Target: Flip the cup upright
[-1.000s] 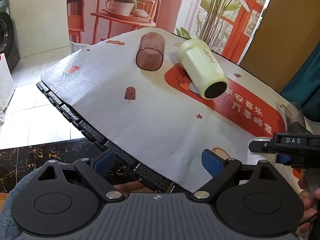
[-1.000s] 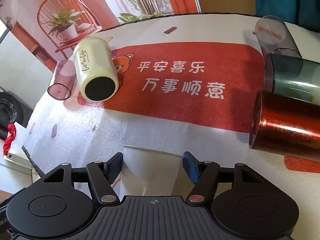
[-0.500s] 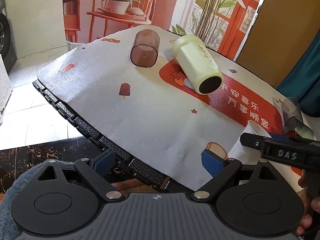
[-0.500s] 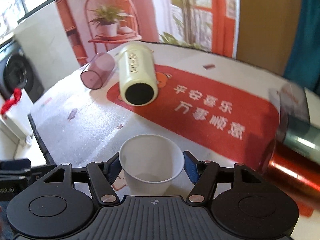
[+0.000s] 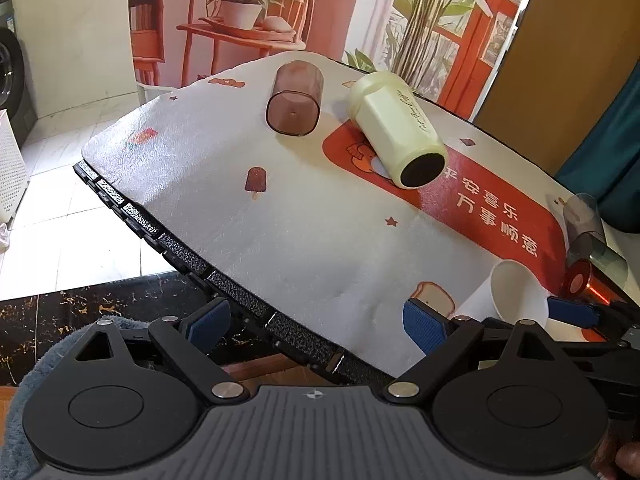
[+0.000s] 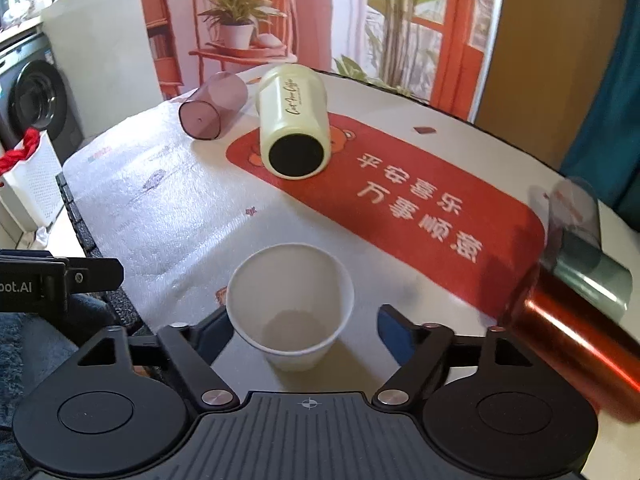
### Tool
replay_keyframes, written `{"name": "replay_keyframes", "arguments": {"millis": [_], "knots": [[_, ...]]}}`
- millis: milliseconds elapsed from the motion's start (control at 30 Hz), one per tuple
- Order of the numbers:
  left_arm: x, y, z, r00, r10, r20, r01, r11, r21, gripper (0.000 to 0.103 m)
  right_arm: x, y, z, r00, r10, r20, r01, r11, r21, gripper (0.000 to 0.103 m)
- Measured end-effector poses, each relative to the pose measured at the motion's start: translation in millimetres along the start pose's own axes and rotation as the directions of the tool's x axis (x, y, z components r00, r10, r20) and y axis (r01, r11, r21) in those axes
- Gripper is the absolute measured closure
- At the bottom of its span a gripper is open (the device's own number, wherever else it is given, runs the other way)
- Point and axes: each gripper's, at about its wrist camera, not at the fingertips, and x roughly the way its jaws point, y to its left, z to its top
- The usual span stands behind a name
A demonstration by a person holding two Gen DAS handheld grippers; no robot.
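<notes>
A: White paper cup — where is it, and what is it on?
B: It stands on a white foam table mat printed with a red panel of Chinese characters, near the table's front edge. Behind the table hangs a backdrop showing an orange chair and a potted plant; a washing machine sits at the left.
A: Which way does it point?
B: Mouth up, base down on the mat, long axis about vertical; from the right wrist camera you look into it and see its bottom.
A: And the right gripper?
B: Held low, level with the cup, its fingers spread to either side. The left pad looks to be at the cup's wall, the right pad is clearly apart, so nothing is clamped.
A: The left gripper?
B: It hovers over the table's front edge, fingers wide apart, empty.
A: The others?
B: A cream tumbler and a pink translucent cup lie on their sides at the far end; a metallic red cup, a grey-green cup and a clear one lie at the right.
</notes>
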Motion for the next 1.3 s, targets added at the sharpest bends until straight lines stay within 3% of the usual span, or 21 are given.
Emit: {"name": "replay_keyframes", "arguments": {"millis": [133,267,400,833,1300], "knots": [[-14,-2,0,1.0,-0.016,0.008,0.016,0.999,0.043,0.008,-19,-5,-8,1.0,0.017,0.002,-0.017,0.998,0.054,0.004],[-30,-10,-2,0.999,-0.029,0.021,0.027,0.994,0.105,0.005,-42,-12,-15,1.0,0.008,0.01,-0.009,0.995,0.099,0.0],[-44,-20,-4,0.999,-0.006,0.042,-0.001,0.987,0.16,0.0,-62,-15,-20,1.0,-0.009,0.019,0.007,0.991,0.134,0.0],[-82,-35,-13,0.997,0.016,0.073,-0.034,0.968,0.248,0.0,-113,-14,-41,0.996,-0.079,0.052,0.067,0.977,0.204,0.0],[-113,-33,-33,0.992,-0.029,0.121,-0.005,0.962,0.275,0.0,-153,-15,-66,0.98,-0.173,0.1,0.145,0.959,0.245,0.0]]}}
